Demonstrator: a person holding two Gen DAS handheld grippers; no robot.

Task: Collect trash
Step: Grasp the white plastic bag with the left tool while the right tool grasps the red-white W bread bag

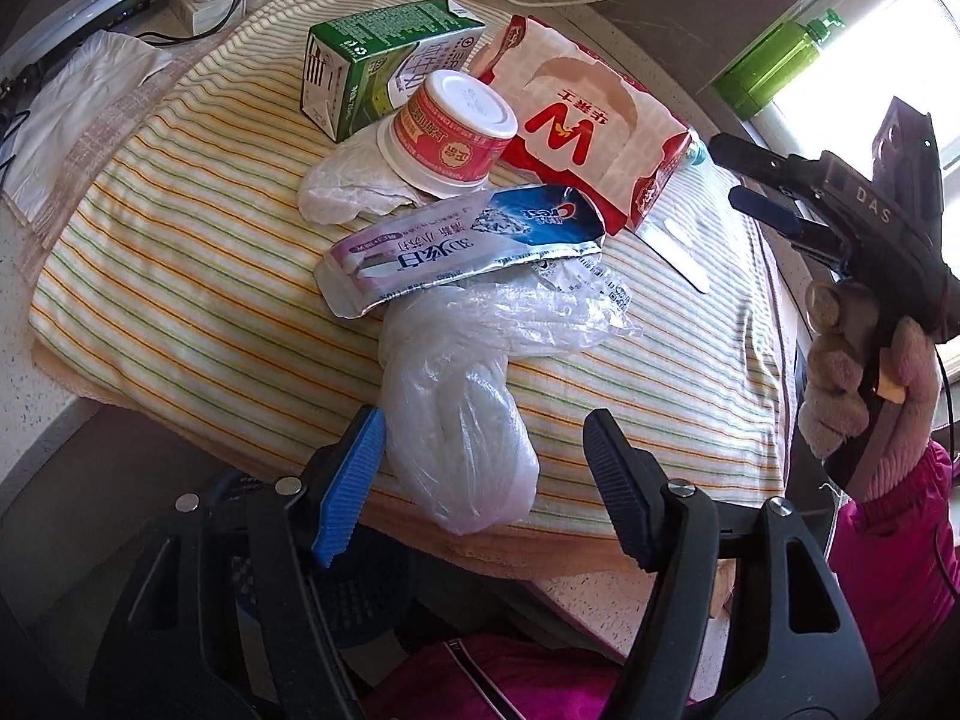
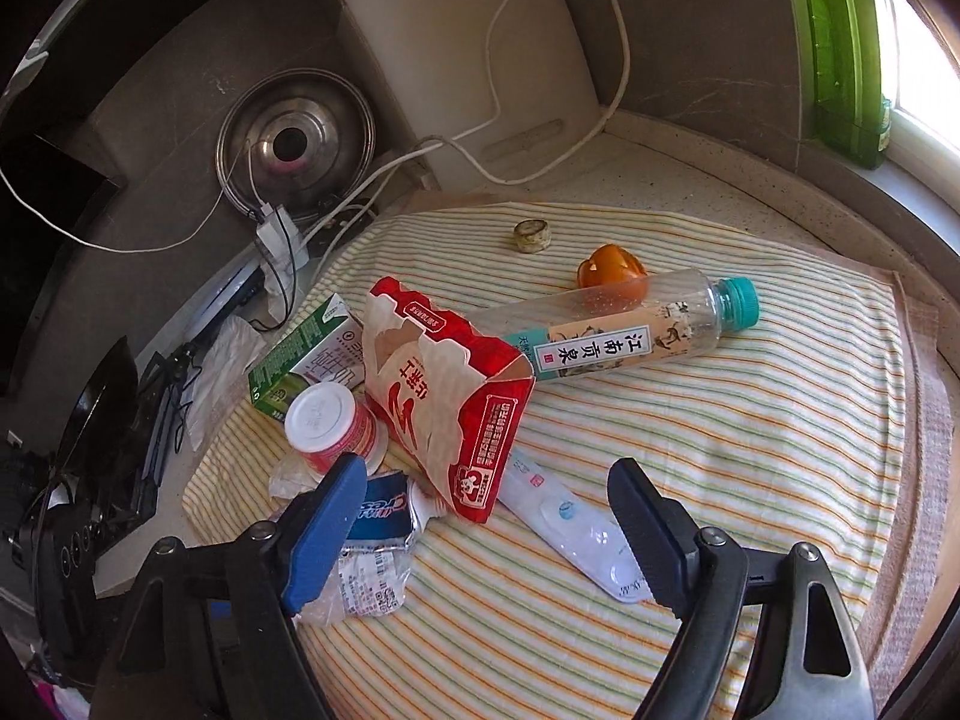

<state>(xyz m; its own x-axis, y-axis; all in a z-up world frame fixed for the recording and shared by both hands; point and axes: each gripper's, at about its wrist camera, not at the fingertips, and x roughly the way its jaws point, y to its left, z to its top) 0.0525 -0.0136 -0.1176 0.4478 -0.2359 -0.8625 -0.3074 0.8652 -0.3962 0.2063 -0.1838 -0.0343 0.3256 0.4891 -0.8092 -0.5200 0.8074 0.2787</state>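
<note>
Left gripper (image 1: 483, 486) first: jaws apart, straddling the near end of a crumpled clear plastic bag (image 1: 462, 420). The blue pad sits just beside the film on one side, the black pad stands clear on the other, so nothing is clamped yet. Over to the right gripper (image 2: 489, 531): jaws spread wide above the striped cloth (image 2: 690, 468), empty, with a flat white plastic blister sleeve (image 2: 576, 531) lying between the fingers.

The bag should be featherlight, soft and slippery; my call is to pinch the bunched, knotted body rather than the loose film, which could slide out. The sleeve looks thin and lies flat on the cloth, so an edge grab would suit it.

Moving outward, a squeezed blue-and-white toothpaste tube (image 1: 462, 246) rests on the bag's far end, limp foil, easy anywhere. Behind it sits an upturned red-and-white plastic cup (image 1: 450, 132) on a white tissue wad (image 1: 342, 192): light but round, best taken across its sides. Next, a red-and-white paper bread bag (image 2: 444, 396), empty and crushable, and a green milk carton (image 1: 384, 66), stiff-edged. Farthest back lie a clear plastic bottle with teal cap (image 2: 624, 330), likely to roll, and an orange peel piece (image 2: 612, 273).
</note>
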